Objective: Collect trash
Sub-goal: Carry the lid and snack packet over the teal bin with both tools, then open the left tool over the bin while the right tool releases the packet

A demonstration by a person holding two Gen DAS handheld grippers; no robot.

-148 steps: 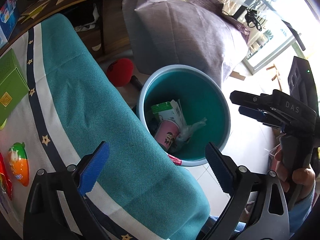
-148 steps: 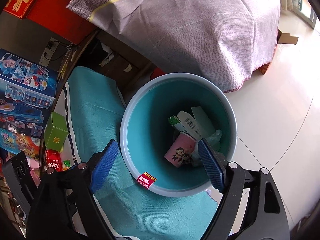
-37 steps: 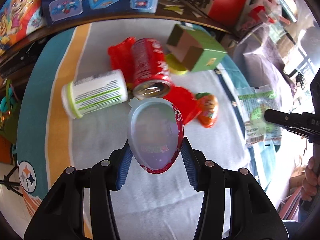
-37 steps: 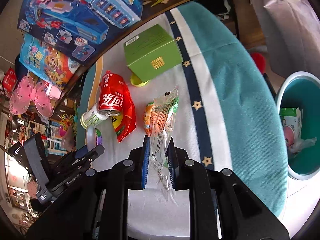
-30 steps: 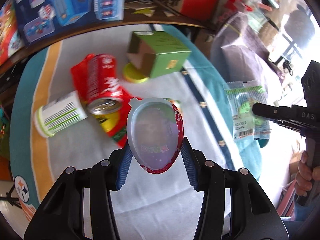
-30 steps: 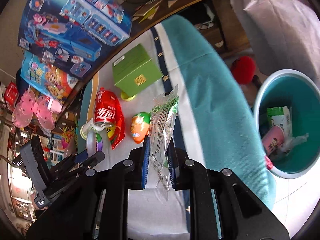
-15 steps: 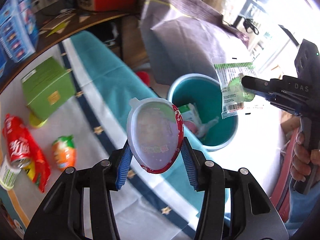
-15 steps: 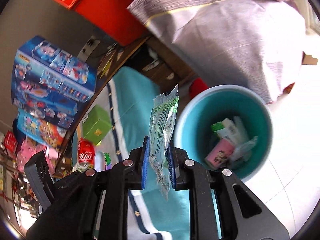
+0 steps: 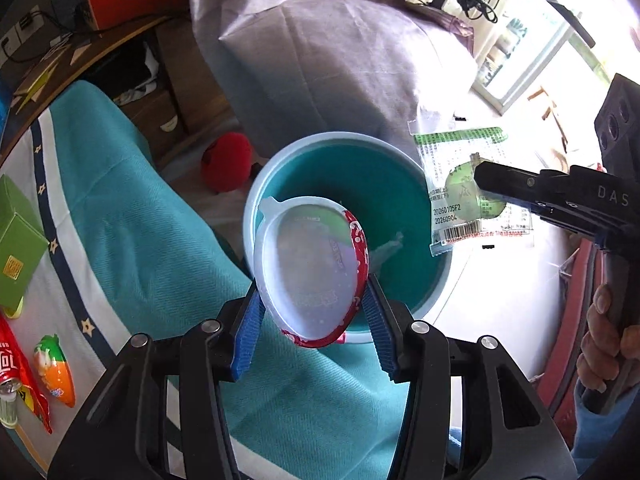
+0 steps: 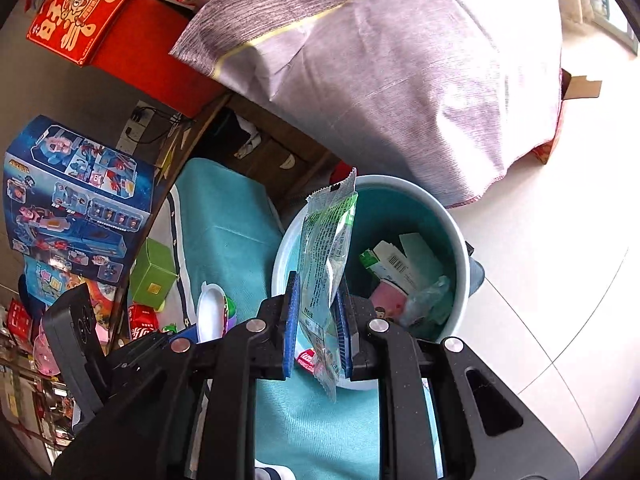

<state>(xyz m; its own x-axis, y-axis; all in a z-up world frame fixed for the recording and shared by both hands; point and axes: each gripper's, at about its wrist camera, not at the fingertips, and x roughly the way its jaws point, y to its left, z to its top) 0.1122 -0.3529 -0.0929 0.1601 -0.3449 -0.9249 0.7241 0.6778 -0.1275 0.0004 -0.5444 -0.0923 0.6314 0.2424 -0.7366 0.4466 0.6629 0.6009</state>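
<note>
So the left gripper has its blue pads about half apart and clamped on both edges of a cup, the kind with a clear lid and red rim, tipped so the lid faces the camera. It hangs right over the near side of the bin, which sits on the floor just past the table edge. The right gripper is nearly closed, pads pinching a wrapper, clear plastic with green print, standing up between them with the bottom corner dangling below the pads. From the left wrist view that wrapper hangs over the far right rim of the bin, with a hand on the gripper handle at the right edge. Inside the bin there's already a carton, a pink cup and some crumpled plastic. The table has a teal cloth with a navy star stripe, and a green box, a red can and an orange packet lie on it off to the left. Behind the bin there's a red ball on the floor and something big under a grey cover
</note>
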